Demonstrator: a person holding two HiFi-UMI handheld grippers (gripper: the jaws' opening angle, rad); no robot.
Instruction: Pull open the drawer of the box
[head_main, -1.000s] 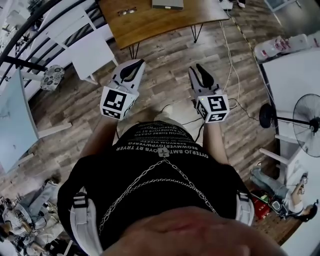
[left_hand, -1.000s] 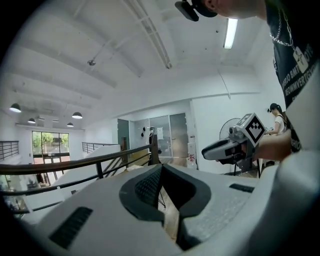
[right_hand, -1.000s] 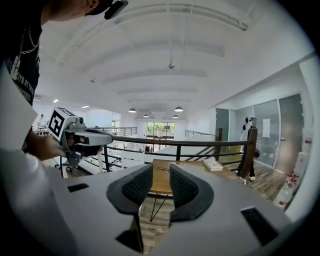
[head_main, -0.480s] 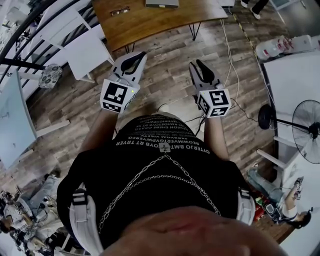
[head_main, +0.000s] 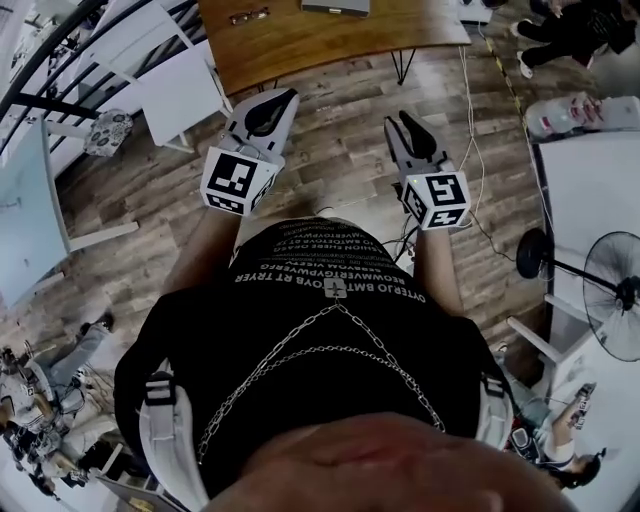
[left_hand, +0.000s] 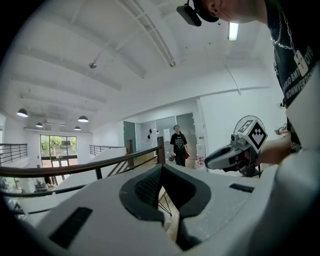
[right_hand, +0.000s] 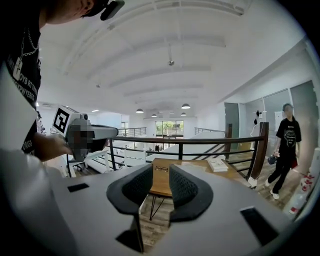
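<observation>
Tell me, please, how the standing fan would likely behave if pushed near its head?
The standing fan would probably tip rather than slide: its wide grille head sits on a thin pole over a small round base. It looks fairly light for its size, being mostly open wire grille.

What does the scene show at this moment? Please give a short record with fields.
left gripper: jaw tips together, nothing held
right gripper: jaws apart, empty
ahead: wooden table with glasses on it
floor: wood planks
person's right side: standing fan
box with drawer: not in view
</observation>
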